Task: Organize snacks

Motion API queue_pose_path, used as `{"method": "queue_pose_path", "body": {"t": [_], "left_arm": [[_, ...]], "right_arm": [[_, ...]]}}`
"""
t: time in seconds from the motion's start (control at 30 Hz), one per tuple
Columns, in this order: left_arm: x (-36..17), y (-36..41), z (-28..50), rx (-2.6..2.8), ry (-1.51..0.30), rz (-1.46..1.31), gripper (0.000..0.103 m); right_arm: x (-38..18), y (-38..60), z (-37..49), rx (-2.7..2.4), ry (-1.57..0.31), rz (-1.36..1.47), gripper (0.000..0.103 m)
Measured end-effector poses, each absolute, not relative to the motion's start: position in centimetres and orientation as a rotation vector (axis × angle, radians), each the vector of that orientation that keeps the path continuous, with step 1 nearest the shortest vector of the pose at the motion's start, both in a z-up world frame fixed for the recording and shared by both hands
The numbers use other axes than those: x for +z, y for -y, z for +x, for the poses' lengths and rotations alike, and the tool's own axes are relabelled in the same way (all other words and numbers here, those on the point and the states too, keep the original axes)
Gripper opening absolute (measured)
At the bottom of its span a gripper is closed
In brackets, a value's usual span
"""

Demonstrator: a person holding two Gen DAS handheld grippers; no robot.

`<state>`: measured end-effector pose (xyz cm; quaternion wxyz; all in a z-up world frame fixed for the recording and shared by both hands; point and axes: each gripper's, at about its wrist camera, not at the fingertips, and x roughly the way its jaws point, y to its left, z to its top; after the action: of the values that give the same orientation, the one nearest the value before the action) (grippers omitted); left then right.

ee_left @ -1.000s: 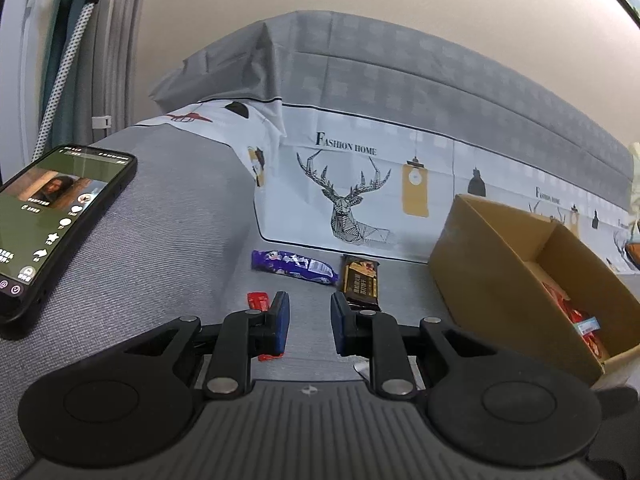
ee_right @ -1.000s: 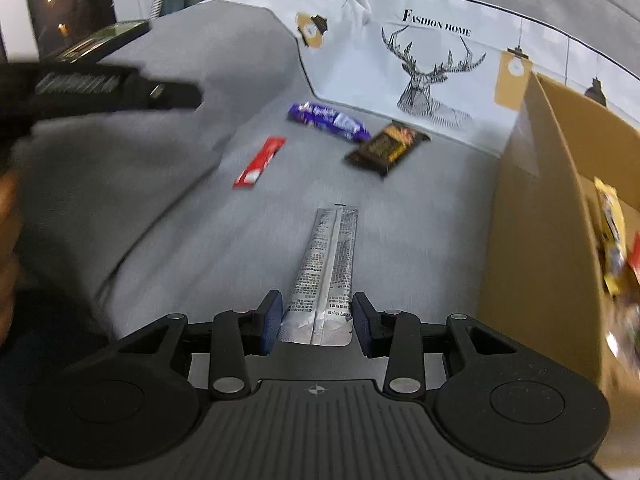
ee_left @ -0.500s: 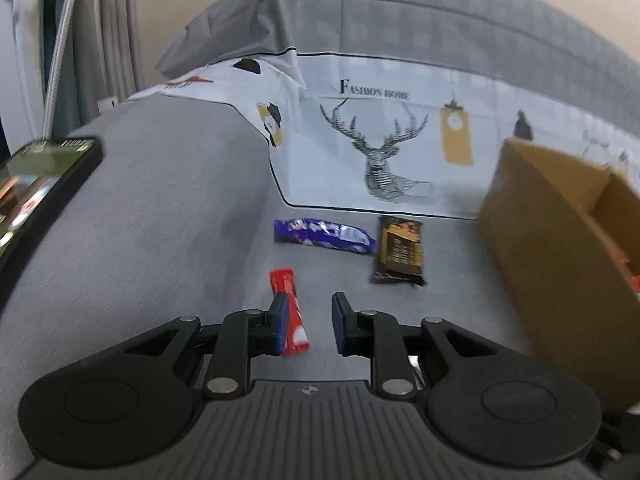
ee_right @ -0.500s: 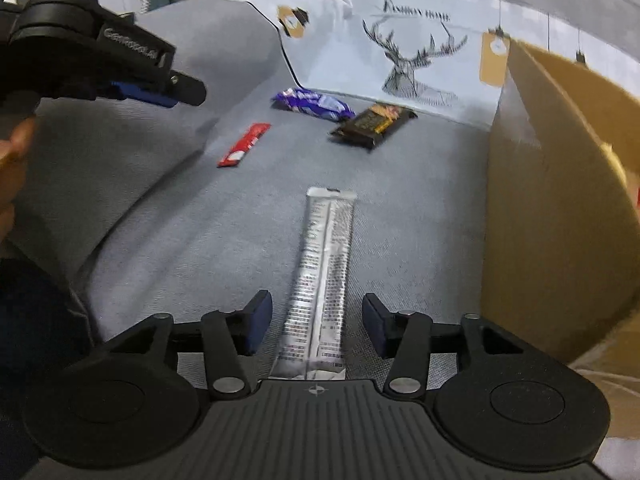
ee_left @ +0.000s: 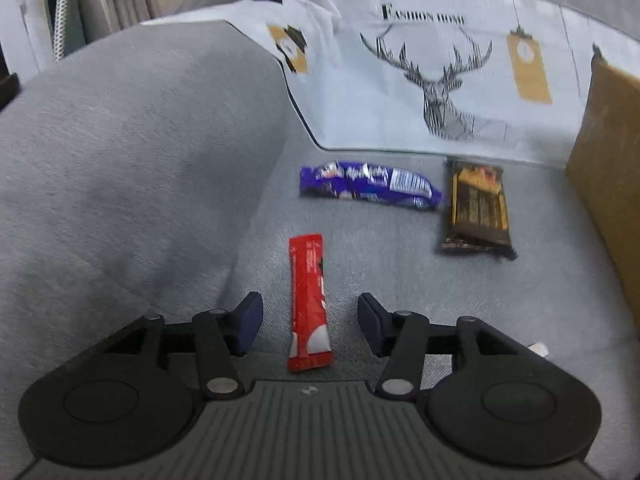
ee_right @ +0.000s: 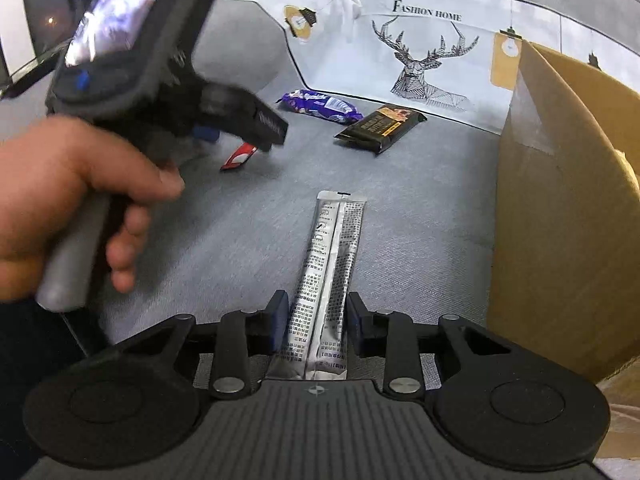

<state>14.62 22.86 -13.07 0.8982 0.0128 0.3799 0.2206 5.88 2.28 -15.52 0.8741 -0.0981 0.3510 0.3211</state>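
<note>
We have just spread the left tongs point(ee_left: 310, 326) wide around the red stick point(ee_left: 309, 300); the right tongs point(ee_right: 316, 326), just narrowed, flank the silver sachet point(ee_right: 326, 292) toward twelve o'clock; both pickups remain.

Sachet point(ee_right: 328, 276) left of box point(ee_right: 560, 216), bars point(ee_right: 380, 126) behind.

red stick point(ee_left: 309, 304), silver sachet point(ee_right: 326, 292) lying flat

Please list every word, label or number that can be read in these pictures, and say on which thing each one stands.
"FASHION HOME": printed on the white cloth, above the deer drawing.
Silver sachet: dense small print, too small to read.
Purple wrapper, brown bar, red stick: lettering blurred, unreadable.
Left gripper: a white word on its side, blurred.
</note>
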Motion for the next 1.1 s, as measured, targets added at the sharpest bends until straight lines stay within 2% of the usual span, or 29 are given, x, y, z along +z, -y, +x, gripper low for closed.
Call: {"method": "queue_pose_path", "body": {"t": [0.03,0.07,0.1,0.2,0.43,0.63,0.77,1.1], "left_arm": [[-13.1,-22.9,14.6,0.451,-0.78,0.012,0.051],[-13.1,-22.9,14.6,0.441,-0.778,-0.001,0.04],[-13.0,-22.9,14.5,0.424,-0.777,-0.012,0.024],[-12.5,-22.5,14.2,0.404,-0.763,-0.003,0.016],[-9.6,-21.3,11.7,0.321,-0.642,-0.067,0.016],[-5.4,-20.1,6.3,0.221,-0.517,-0.171,0.016],[-3.2,-19.4,2.7,0.185,-0.449,-0.117,0.016],[-2.6,-19.6,-0.3,0.214,-0.4,-0.105,0.016]], "right_arm": [[-15.5,-2.3,5.9,0.671,-0.735,-0.201,0.034],[-15.6,-2.3,6.0,0.672,-0.735,-0.201,0.034],[-15.6,-2.3,5.9,0.671,-0.735,-0.203,0.034],[-15.6,-2.3,5.9,0.672,-0.734,-0.207,0.034],[-15.6,-2.2,5.7,0.669,-0.721,-0.201,0.034],[-15.2,-1.8,5.2,0.666,-0.694,-0.184,0.033],[-14.8,-1.2,4.4,0.668,-0.671,-0.177,0.033],[-14.9,-0.8,3.2,0.651,-0.675,-0.202,0.032]]}}
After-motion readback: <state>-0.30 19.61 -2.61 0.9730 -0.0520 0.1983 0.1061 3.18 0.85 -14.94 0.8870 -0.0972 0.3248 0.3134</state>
